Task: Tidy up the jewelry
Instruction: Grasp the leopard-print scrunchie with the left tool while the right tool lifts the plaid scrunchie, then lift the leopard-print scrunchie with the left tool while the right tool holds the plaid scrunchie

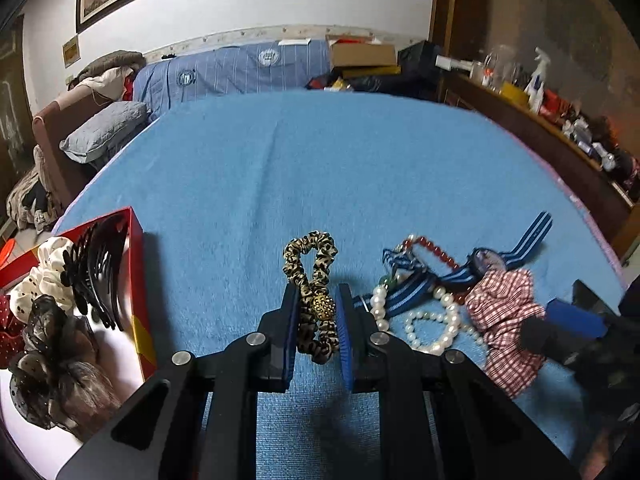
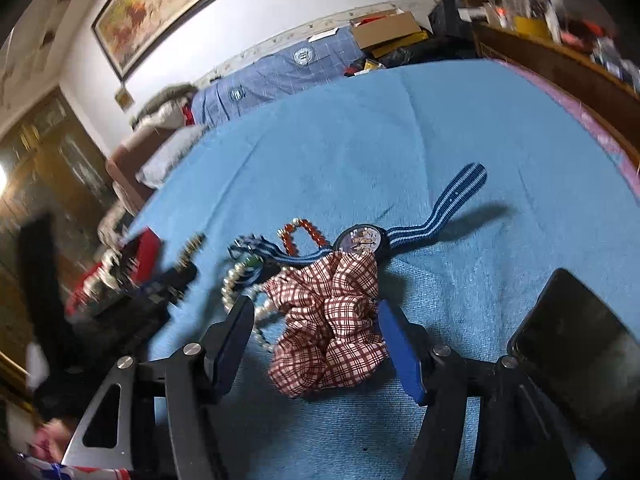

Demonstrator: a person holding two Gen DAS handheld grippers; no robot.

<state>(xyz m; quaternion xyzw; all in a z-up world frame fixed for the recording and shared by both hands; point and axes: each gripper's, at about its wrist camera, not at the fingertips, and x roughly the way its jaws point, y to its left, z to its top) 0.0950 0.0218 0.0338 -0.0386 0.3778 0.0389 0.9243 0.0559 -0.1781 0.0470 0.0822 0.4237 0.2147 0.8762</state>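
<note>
My left gripper (image 1: 317, 300) is shut on a leopard-print scrunchie (image 1: 314, 276) with a gold bead ball, held just over the blue cloth (image 1: 280, 168). A red box (image 1: 138, 280) at the left holds scrunchies and a black claw clip (image 1: 100, 276). To the right lie a pearl bracelet (image 1: 432, 320), a red bead bracelet (image 1: 432, 250), a blue striped watch (image 1: 486, 262) and a red checked scrunchie (image 1: 504, 312). My right gripper (image 2: 316, 320) is open, its fingers either side of the checked scrunchie (image 2: 332, 320), not closed on it.
A dark phone-like slab (image 2: 576, 336) lies at the right near my right gripper. Beyond the cloth are a sofa with a grey pillow (image 1: 104, 132), cardboard boxes (image 1: 360, 56) and a cluttered wooden shelf (image 1: 560, 120).
</note>
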